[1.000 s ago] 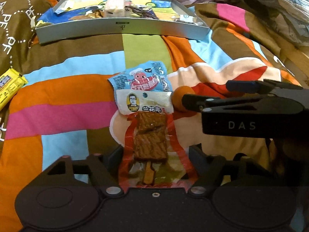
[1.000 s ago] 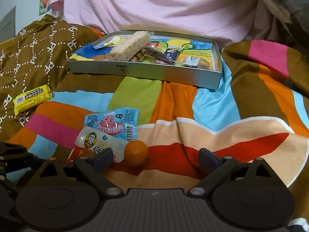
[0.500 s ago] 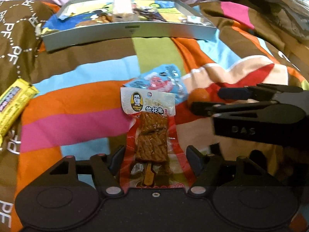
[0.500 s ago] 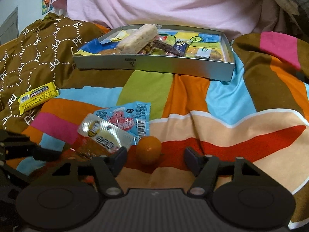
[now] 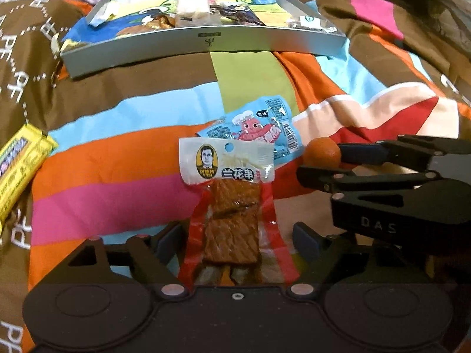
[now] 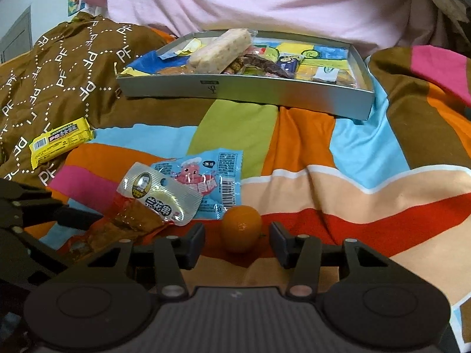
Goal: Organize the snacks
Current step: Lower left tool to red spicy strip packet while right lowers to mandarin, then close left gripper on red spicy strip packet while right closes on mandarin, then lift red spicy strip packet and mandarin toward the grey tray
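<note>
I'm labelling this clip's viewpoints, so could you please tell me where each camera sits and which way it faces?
Left wrist: on the left gripper, facing the tray; fingers straddle the tofu-skewer packet; the right gripper enters from the right.
Right wrist: on the right gripper, facing the tray; fingers flank the small orange.
Shared: tray, packet, orange, blue packet, yellow bar.

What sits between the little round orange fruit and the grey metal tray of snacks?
Only bare striped blanket separates the orange fruit from the grey tray, seen in the right wrist view.

Home bedroom, patchwork quilt (image 6: 294,147), bedding
</note>
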